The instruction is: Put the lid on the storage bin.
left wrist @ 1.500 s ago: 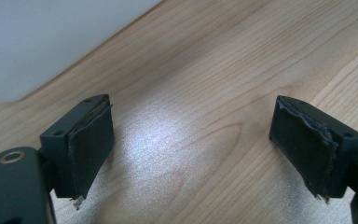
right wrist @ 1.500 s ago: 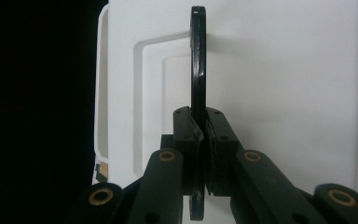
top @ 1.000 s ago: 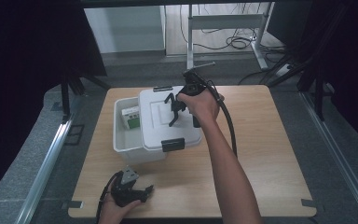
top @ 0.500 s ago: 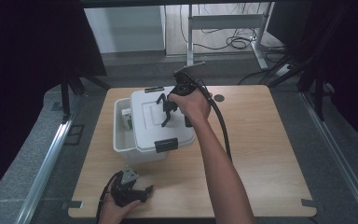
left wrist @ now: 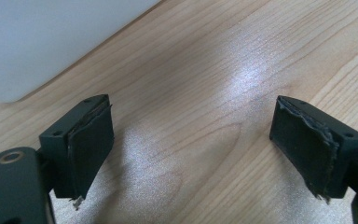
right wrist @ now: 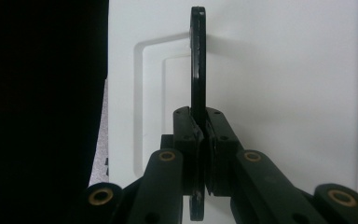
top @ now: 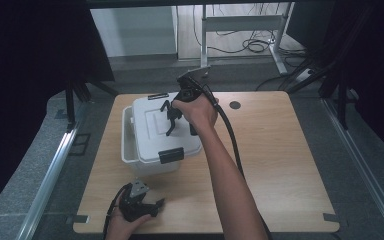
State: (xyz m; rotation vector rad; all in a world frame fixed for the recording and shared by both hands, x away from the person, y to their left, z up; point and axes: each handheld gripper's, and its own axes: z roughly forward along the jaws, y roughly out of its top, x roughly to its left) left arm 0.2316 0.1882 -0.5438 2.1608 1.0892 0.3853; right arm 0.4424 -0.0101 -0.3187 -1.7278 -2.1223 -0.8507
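On the light wooden bench (top: 280,165) stands a white rectangular plastic storage box (top: 150,162), placed towards the far left part of the top. Its flat white plastic lid (top: 152,125) lies on the box but a little displaced to the right, so that a narrow strip of the box rim (top: 126,135) is visible along the left side. A black latch (top: 171,155) sits at the near edge of the lid and another black latch (top: 158,96) at the far edge. The right tongs (top: 172,121) are above the middle of the lid and are clamped on the thin black handle of the lid (right wrist: 197,70), which stands upright; in the right gripper view the two pads press on this handle from both sides, with the recessed panel of the lid behind it. The person's right forearm (top: 230,185) goes diagonally over the bench from the near edge to the box, and the black cable (top: 232,140) of this gripper hangs beside it on the right. The left tongs (top: 152,206) rest on the bench close to the near edge, in front of the box and apart from it; their jaws stand wide apart with only bare wood between them. A small dark round hole (top: 235,105) is in the bench top just to the right of the right hand.
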